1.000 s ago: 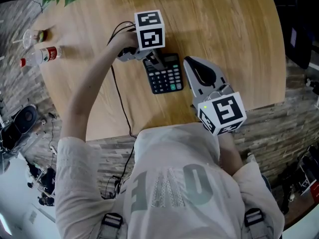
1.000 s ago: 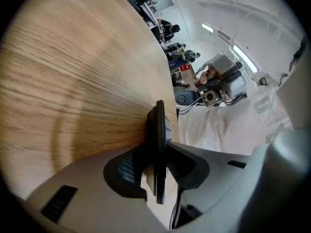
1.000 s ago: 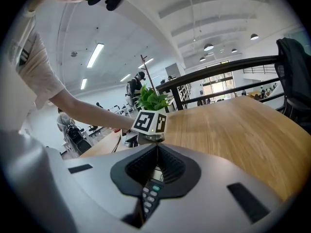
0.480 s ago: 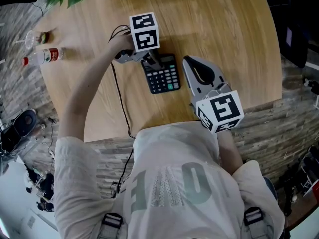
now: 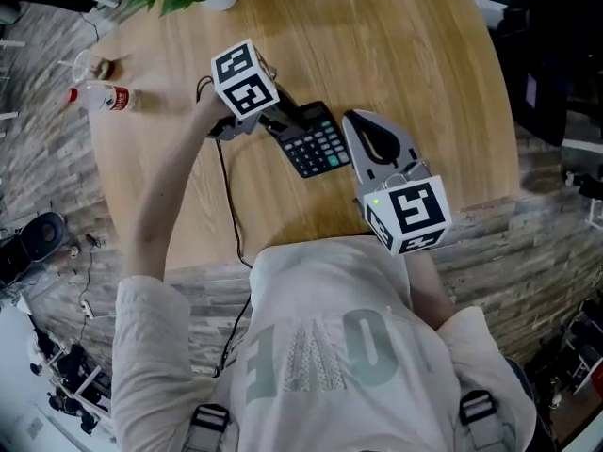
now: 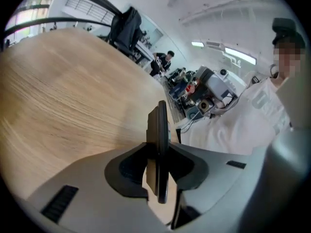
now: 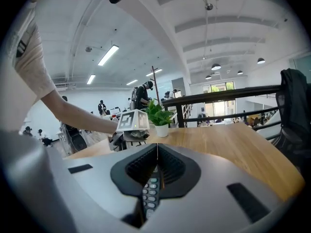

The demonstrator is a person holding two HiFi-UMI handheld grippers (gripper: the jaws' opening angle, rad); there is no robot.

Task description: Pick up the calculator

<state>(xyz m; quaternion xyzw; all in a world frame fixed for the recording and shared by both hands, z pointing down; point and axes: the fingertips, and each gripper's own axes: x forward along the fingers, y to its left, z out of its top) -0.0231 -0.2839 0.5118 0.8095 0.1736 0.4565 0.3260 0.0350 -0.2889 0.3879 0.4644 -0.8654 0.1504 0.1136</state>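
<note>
head view: 1 calculator (image 5: 316, 142), l claw (image 5: 290, 121), r claw (image 5: 351, 120)

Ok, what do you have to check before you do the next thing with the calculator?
1. Left tongs shut on the calculator: ok, clamped on its edge.
2. Grip well placed: not ok, they pinch only one end, so it might swing.
3. Right tongs free to help: ok, shut and empty, beside the calculator.
4. Calculator fully off the table: cannot tell.
5. Bottle out of the way: ok, far off near the table's edge.
</note>
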